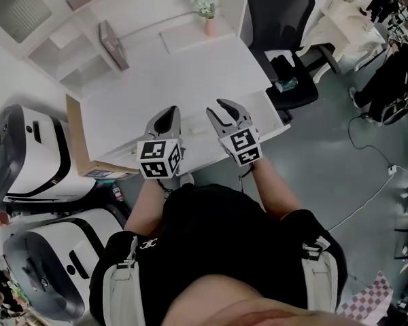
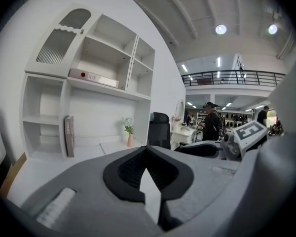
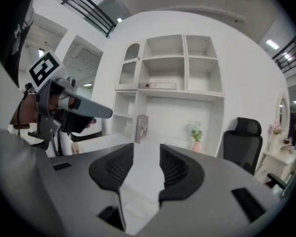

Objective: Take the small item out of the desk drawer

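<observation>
— While a person stands over the white desk (image 1: 177, 80), how many grippers are in shot?

— Two, side by side at centre frame in the head view, each carrying one marker cube. Left gripper (image 2: 147, 151): jaw tips pressed together, nothing between them. Right gripper (image 3: 147, 147): jaws standing apart, only bare desktop showing through the gap.

— And the small item?

— It is not visible in any view, and the drawer cannot be made out either. Both grippers are held above the desk's near edge.

— What else can be counted?

— One shelf unit (image 2: 102, 53), upper left in the head view and filling the background of both gripper views. One of its open compartments holds a single flat box (image 2: 93, 76), lying down. One book (image 2: 69, 135) stands upright on the desktop at the foot of the unit.

— Any other containers?

— One pink vase (image 1: 209, 26), top centre of the head view, at the back of the desk. It holds one small pale-flowered plant (image 1: 204, 5).

— Seating?

— One black office chair (image 1: 285, 39) just beside the desk, upper right. One small greenish object (image 1: 285, 85) lies on its seat, too small to identify.

— And off the desk?

— Two white-and-black machines at the left edge of the head view, one (image 1: 27, 155) above the other (image 1: 54, 270) in the frame. One person in dark clothes (image 2: 212, 125) stands well back, right of centre in the left gripper view.
</observation>
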Tool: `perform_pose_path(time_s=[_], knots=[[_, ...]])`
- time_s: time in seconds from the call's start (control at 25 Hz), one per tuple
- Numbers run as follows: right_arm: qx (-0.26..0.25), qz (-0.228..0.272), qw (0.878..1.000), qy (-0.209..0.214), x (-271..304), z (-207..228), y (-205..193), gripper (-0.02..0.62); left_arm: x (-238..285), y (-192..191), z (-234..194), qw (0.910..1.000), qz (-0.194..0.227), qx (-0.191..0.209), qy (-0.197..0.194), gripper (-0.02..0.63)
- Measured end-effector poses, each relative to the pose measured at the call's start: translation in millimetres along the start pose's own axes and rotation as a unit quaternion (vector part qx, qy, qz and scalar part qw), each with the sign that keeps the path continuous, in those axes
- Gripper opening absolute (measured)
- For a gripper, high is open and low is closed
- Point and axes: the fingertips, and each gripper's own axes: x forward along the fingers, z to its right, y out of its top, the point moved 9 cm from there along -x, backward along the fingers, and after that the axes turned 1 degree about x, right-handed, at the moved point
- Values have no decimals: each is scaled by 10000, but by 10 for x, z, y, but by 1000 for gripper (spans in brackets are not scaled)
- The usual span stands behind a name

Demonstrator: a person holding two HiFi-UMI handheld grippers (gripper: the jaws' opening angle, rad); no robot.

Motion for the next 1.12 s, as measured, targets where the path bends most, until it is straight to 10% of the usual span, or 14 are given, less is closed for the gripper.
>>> perform_pose_path(time_s=[0.12,0.56,1.12], knots=[[-266,-493,9977,384,192,-33,-168,198,17,-13,-104,10000,-3,-47,71,14],[-1464,-1785,9647,1267,746,-320,-735,198,-185,-133,-571,9971,-20,-332,684,15],[-2486,-3051,8915,2245,1173,-506,-1632,198,-370,-285,-947,9912,-198,-512,1200,14]])
